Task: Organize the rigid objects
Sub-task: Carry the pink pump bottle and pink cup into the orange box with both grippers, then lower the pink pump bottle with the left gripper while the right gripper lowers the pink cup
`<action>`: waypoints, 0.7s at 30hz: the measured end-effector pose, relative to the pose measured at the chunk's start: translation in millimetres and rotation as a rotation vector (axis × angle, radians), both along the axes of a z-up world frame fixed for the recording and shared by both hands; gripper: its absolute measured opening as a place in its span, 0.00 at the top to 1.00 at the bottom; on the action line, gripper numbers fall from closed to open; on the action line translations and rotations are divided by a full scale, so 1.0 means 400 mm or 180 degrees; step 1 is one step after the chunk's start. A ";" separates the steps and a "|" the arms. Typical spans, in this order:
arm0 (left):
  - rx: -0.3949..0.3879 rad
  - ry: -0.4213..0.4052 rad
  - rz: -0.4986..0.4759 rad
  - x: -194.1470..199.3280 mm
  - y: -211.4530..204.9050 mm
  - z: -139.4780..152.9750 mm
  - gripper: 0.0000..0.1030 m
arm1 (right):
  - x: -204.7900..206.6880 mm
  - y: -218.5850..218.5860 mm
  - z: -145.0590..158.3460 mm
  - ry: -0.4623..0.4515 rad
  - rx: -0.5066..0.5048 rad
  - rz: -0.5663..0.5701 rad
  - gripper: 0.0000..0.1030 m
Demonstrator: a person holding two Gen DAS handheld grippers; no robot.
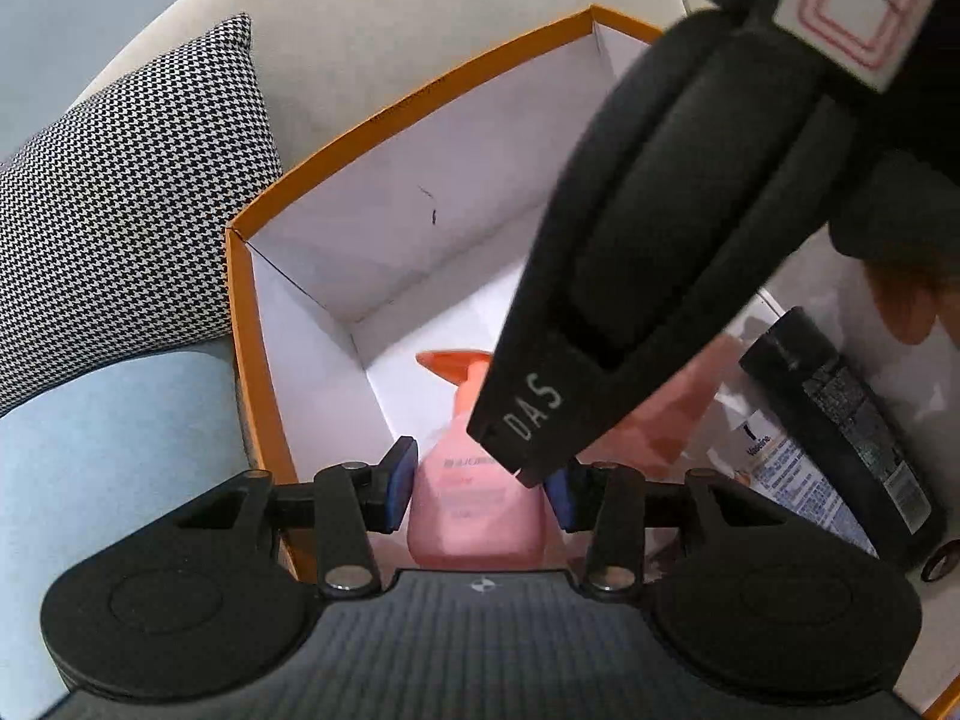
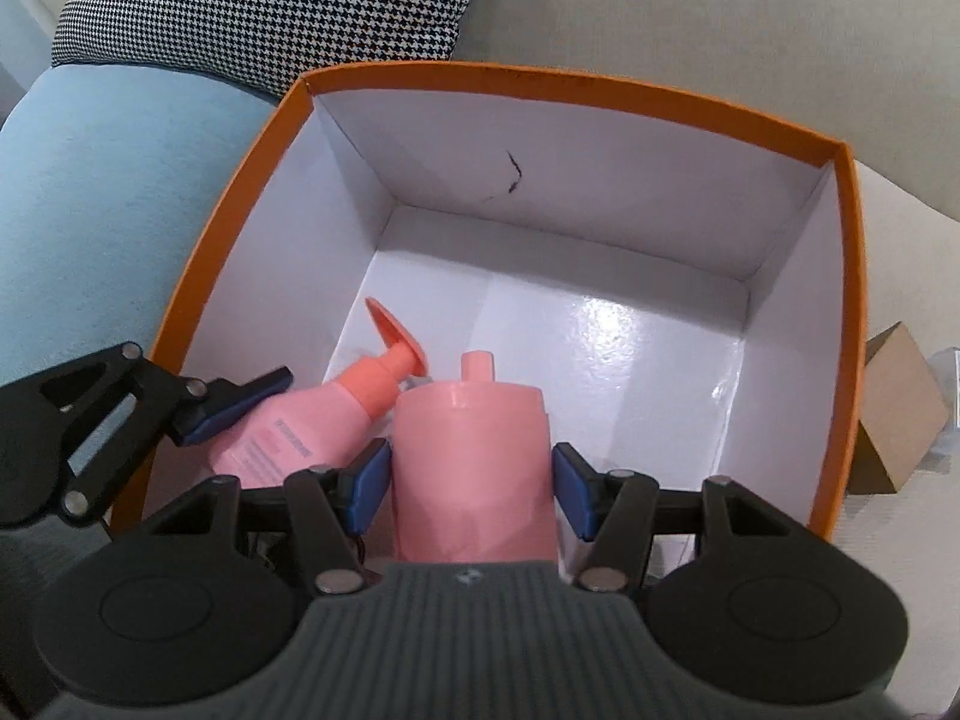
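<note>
Both pink bottles are down inside the orange box (image 2: pixel 837 324) now. Left gripper (image 1: pixel 477 492) has its jaws pinching the pump bottle (image 1: pixel 474 510) by the left wall, while the right gripper (image 2: pixel 471 489) has its jaws clamped on the fatter pink bottle (image 2: pixel 474 468) beside it, nozzle pointing away.

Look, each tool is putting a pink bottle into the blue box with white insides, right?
Almost. The box is orange outside, not blue, as the right wrist view shows; its inside is white. The rest holds: the left tool has the pink pump bottle between its pads, and the right tool has the other pink bottle, both over the box.
</note>
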State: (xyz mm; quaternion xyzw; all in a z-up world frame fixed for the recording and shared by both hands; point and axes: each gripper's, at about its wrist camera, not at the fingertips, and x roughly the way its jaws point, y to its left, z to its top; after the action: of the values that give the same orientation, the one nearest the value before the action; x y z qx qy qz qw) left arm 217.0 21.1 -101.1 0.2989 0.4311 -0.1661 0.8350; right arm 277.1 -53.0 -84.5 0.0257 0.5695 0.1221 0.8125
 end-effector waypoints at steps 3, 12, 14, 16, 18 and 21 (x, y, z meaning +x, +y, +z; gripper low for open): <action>-0.0155 -0.0033 0.0086 0.004 0.019 0.015 0.50 | 0.001 -0.007 -0.001 -0.0012 0.0004 -0.0022 0.42; -0.0807 0.0207 0.0302 -0.001 0.108 0.078 0.51 | 0.003 -0.029 -0.004 0.0070 0.0123 -0.0136 0.41; -0.0806 0.0266 0.0280 -0.002 0.117 0.084 0.52 | 0.003 -0.032 -0.004 0.0090 0.0139 -0.0136 0.42; -0.0749 0.0286 0.0226 -0.006 0.105 0.089 0.53 | 0.003 -0.033 -0.001 0.0101 0.0160 -0.0138 0.42; -0.0702 0.0303 0.0151 -0.016 0.099 0.086 0.53 | -0.001 -0.032 0.004 0.0104 0.0200 -0.0136 0.41; -0.0654 0.0346 0.0079 -0.007 0.094 0.080 0.54 | -0.004 -0.033 0.012 0.0087 0.0231 -0.0086 0.36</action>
State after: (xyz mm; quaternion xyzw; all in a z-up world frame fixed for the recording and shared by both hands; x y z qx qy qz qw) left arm 214.0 58.6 -69.2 0.1968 0.4601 -0.2150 0.8386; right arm 275.4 -66.3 -79.6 0.0646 0.5752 0.1313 0.8048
